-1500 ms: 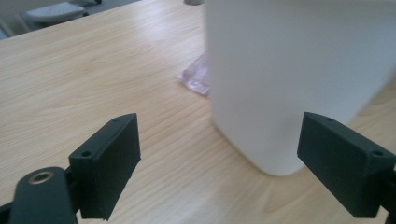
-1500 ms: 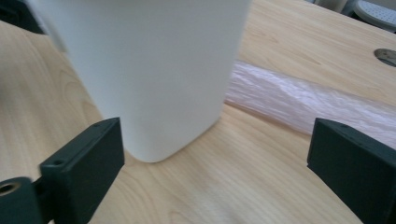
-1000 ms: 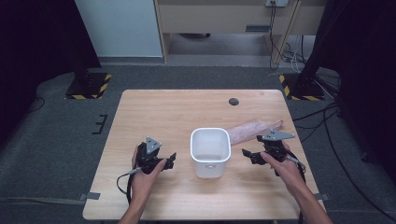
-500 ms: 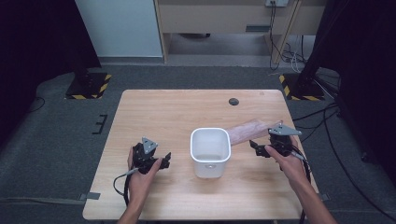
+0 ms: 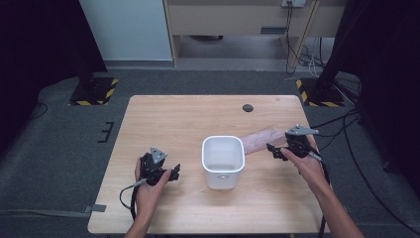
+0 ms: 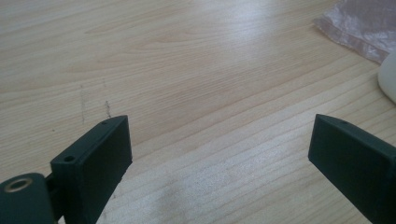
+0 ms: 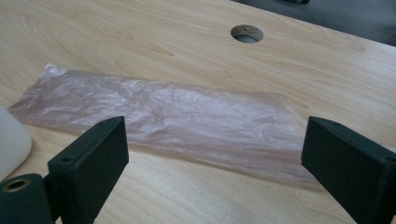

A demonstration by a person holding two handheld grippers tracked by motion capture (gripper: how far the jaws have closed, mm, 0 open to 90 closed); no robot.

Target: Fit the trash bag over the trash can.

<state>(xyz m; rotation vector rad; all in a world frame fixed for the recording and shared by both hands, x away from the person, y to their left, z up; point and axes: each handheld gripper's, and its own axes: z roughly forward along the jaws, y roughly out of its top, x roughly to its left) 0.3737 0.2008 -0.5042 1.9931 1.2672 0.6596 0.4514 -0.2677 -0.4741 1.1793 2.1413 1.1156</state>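
Note:
A white square bin (image 5: 223, 159) stands upright in the middle of the wooden table (image 5: 188, 124). Right of it a flat pinkish plastic bag (image 5: 262, 139) lies on the wood, and it stretches across the right gripper view (image 7: 159, 116). My right gripper (image 5: 275, 151) hovers at the bag's near right end, open, its jaws wide apart and empty (image 7: 212, 163). My left gripper (image 5: 174, 171) rests low over bare wood left of the bin, open with nothing between its jaws (image 6: 219, 154). The bin's edge (image 6: 388, 77) and a bag corner (image 6: 359, 28) show at the right of the left gripper view.
A round cable hole (image 5: 247, 107) sits near the table's far edge, also seen beyond the bag (image 7: 246, 33). Dark floor surrounds the table, with stands on striped bases (image 5: 94, 91) at the far left and far right. Cables trail off the right side.
My right gripper has moved forward and a little right toward the bag's end. The left gripper has shifted slightly toward me and to the left. The bin and bag lie as before.

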